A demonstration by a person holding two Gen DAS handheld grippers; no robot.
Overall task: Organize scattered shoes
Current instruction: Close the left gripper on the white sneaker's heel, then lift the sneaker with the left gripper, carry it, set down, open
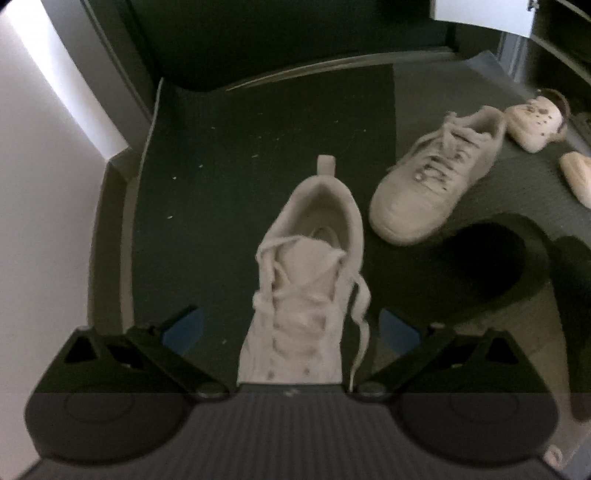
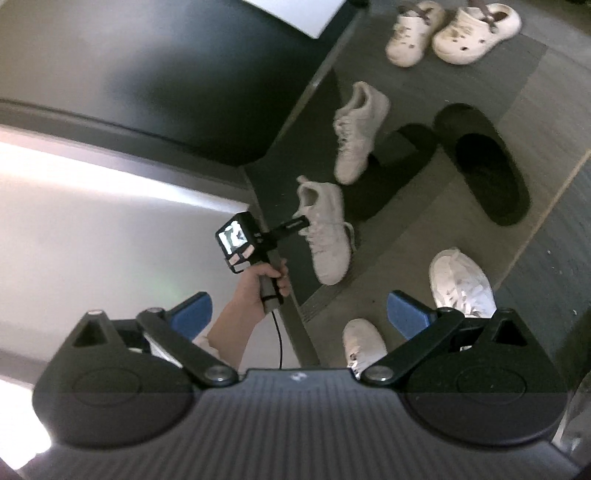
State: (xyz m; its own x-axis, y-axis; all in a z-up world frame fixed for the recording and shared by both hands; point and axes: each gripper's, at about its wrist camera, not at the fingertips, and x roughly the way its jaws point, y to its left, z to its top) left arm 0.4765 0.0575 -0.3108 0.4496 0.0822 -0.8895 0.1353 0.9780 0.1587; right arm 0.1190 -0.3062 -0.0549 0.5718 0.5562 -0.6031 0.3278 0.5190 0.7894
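left gripper (image 1: 291, 326): spread wide, blue pads on either side of the near sneaker (image 1: 306, 280), nothing clamped; in the left wrist view neither pad looks to touch the shoe
right gripper (image 2: 299, 314): open, empty, held high above the floor looking down
near sneaker: on the dark mat (image 1: 221, 147) by the wall, heel tab pointing away from the left gripper, toe toward it
second sneaker (image 1: 436, 177): just to the right, angled, apart from the first
risk, lace: a loose lace (image 1: 360, 317) hangs down the right side next to the pad; closing now could pinch lace rather than upper, and the shoe would swing or drop
risk, grip: the soft laced upper may collapse under the pads, so the shoe could tilt on lifting
risk, neighbour: swinging right could knock the second sneaker or the black slipper (image 1: 491, 258)
right wrist view only: the hand (image 2: 262, 288) on the left tool's handle, both clogs (image 2: 450, 33), both black slippers, the person's own shoes (image 2: 461, 280)
left wrist view only: the lace position and the pad gaps up close
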